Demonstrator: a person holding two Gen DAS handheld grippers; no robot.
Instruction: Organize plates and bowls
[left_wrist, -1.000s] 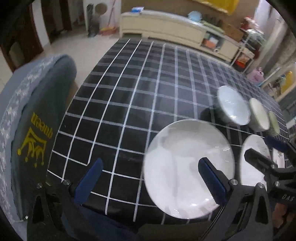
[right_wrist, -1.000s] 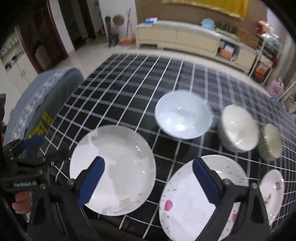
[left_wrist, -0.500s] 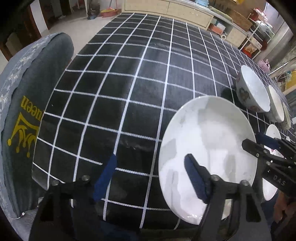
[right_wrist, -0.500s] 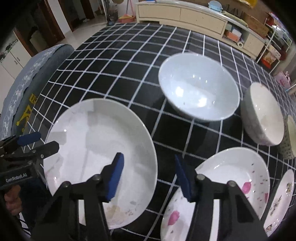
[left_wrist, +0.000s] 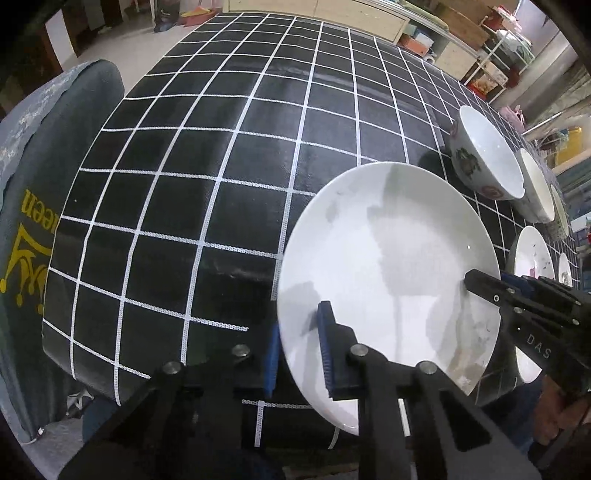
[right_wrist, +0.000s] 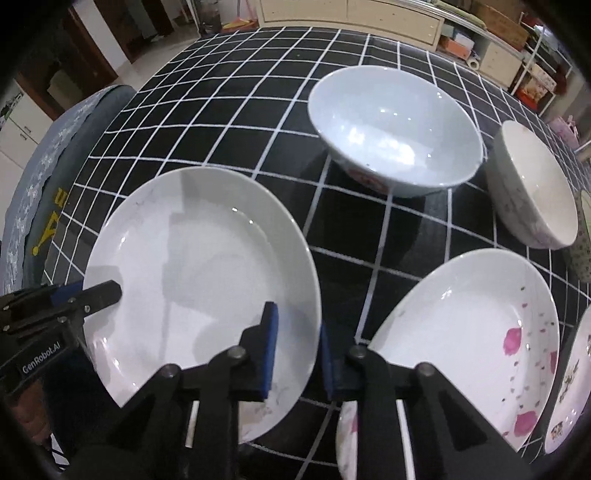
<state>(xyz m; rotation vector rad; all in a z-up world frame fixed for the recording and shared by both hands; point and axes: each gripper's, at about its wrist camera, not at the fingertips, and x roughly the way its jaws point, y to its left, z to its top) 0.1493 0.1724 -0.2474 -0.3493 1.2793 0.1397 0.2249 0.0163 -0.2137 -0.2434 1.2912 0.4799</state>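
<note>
A plain white plate (left_wrist: 388, 258) (right_wrist: 192, 258) lies near the front edge of the black grid-patterned table (left_wrist: 221, 166). My left gripper (left_wrist: 299, 354) straddles its left rim, one pad outside and one on the inner wall. The jaws are closing and pinch the rim. My right gripper (right_wrist: 297, 350) straddles the opposite rim the same way, its jaws also closing onto it. Each view shows the other gripper's fingers (left_wrist: 484, 284) (right_wrist: 103, 293) on the far rim. A large white bowl (right_wrist: 395, 136) stands behind the plate.
A second bowl (right_wrist: 535, 192) and a small patterned cup (right_wrist: 583, 236) stand to the right. A pink-flowered plate (right_wrist: 472, 332) and a small plate (right_wrist: 572, 387) lie right of the white plate. A grey-covered chair (left_wrist: 37, 184) stands at the table's left edge.
Both grippers have sunk toward the white plate and tipped further down. Their jaws went from wide open to nearly together, one on each side rim of the plate.
</note>
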